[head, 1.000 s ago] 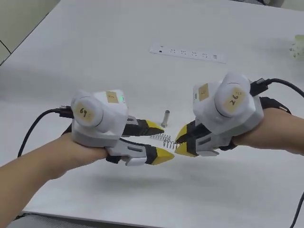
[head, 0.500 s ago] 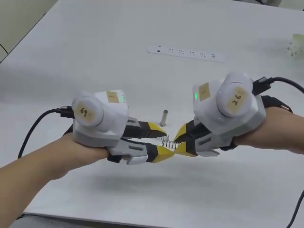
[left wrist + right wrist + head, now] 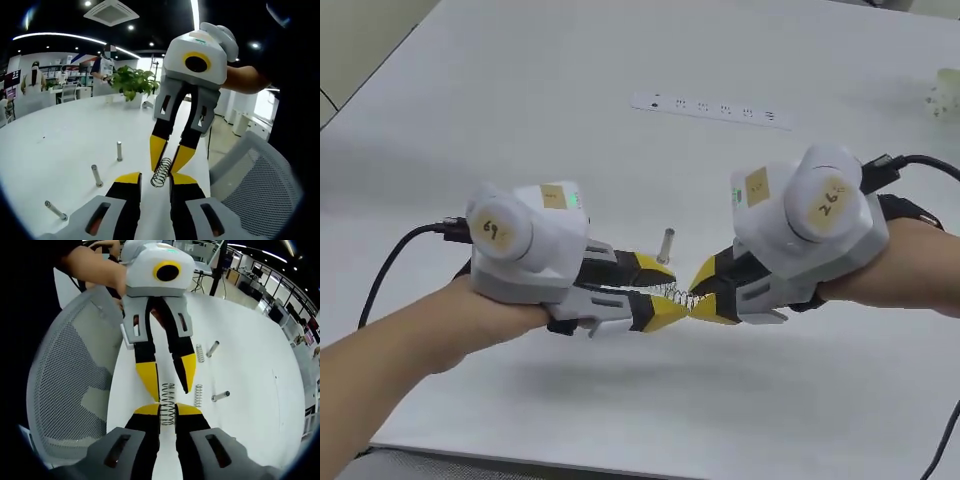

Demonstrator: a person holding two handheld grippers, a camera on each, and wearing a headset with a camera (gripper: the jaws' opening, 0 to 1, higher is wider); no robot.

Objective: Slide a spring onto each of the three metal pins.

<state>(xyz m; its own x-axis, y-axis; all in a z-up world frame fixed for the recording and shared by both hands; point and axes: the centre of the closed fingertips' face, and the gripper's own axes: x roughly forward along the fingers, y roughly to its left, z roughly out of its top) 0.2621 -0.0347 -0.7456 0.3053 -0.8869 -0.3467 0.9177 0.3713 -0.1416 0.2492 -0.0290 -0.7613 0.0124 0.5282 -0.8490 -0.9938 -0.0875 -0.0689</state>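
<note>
A short coil spring (image 3: 678, 293) hangs level above the white table between my two grippers. The right gripper (image 3: 695, 296) is shut on one end of it; in the right gripper view the spring (image 3: 168, 401) rises from between its yellow tips (image 3: 168, 413). My left gripper (image 3: 666, 290) is open, and its jaws straddle the spring's free end (image 3: 161, 172). One metal pin (image 3: 667, 245) stands upright just behind the tips. The left gripper view has three pins (image 3: 119, 150), (image 3: 96, 175), (image 3: 55, 210) on the table. Two more springs (image 3: 200, 353), (image 3: 198, 395) lie beside pins (image 3: 213, 348), (image 3: 220, 396).
A white power strip (image 3: 710, 108) lies farther back on the table (image 3: 520, 120). A pale object (image 3: 947, 95) sits at the far right edge. A grey mesh chair (image 3: 70, 380) stands at the table's near side. Cables trail from both grippers.
The two grippers have come closer together, tip to tip. The left gripper's jaws have narrowed around the spring's free end. The right gripper still holds the spring.
</note>
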